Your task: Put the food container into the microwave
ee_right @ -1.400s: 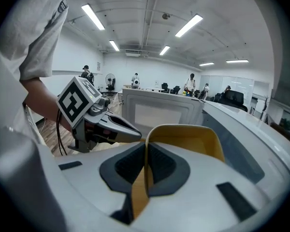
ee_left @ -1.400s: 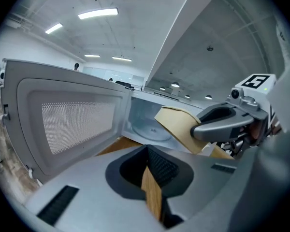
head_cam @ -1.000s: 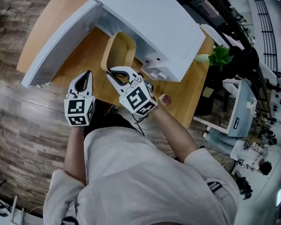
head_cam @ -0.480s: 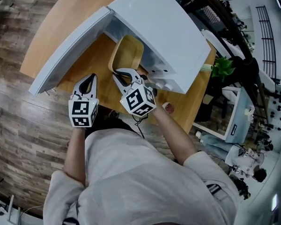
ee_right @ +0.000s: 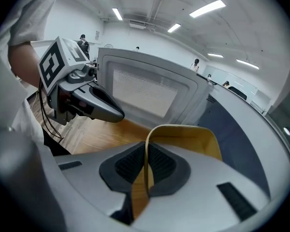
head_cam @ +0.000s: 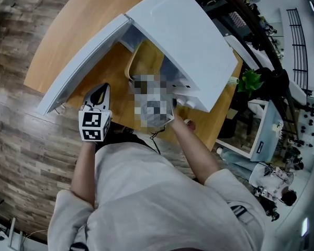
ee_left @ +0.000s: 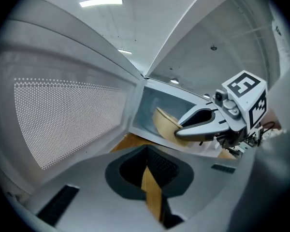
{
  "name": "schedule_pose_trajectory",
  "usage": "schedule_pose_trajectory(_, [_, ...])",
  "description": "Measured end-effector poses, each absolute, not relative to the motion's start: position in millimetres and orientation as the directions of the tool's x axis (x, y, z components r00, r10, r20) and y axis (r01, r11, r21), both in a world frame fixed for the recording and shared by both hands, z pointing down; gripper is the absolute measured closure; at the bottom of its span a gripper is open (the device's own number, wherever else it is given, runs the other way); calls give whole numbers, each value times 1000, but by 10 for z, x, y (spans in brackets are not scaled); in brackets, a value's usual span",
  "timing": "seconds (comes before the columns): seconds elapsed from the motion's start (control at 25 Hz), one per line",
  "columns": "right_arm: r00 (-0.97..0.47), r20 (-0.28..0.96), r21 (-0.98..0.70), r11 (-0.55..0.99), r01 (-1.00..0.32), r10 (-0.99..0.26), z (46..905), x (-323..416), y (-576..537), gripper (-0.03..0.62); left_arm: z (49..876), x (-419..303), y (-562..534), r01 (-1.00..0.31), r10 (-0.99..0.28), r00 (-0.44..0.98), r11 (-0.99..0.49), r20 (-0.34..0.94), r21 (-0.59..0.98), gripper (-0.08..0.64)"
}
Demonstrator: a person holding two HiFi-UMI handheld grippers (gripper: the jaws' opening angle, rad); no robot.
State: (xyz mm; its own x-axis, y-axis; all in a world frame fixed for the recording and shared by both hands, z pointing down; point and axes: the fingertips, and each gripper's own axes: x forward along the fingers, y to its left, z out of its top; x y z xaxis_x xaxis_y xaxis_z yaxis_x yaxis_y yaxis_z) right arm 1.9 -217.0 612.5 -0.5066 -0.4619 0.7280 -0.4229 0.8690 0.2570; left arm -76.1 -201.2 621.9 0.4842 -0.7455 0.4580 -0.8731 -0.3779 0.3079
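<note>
A tan food container hangs tilted at the mouth of the white microwave, its far end under the oven's top. My right gripper is shut on the container's thin near rim, and the rest of the container reaches ahead of it. In the head view a mosaic patch covers this gripper. My left gripper floats to the left over the wooden table, shut with nothing in it. It points at the open door's hinge side, with the right gripper and the container to its right.
The microwave door swings out to the left, with its mesh window facing me. The oven's knobs sit at the right front. A green plant stands past the table's right end, with shelves and gear beyond.
My right gripper has carried the container forward and down toward the oven's opening. The left gripper has drifted a little the same way, still shut.
</note>
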Motion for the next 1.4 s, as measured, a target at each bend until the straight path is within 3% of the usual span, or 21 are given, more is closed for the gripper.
schedule_pose_trajectory(1.4, [-355,749,315,772,-552,-559,6395,297,-2970,549,6308,-659,-2557,-833,-675,553,-473,488,288,548])
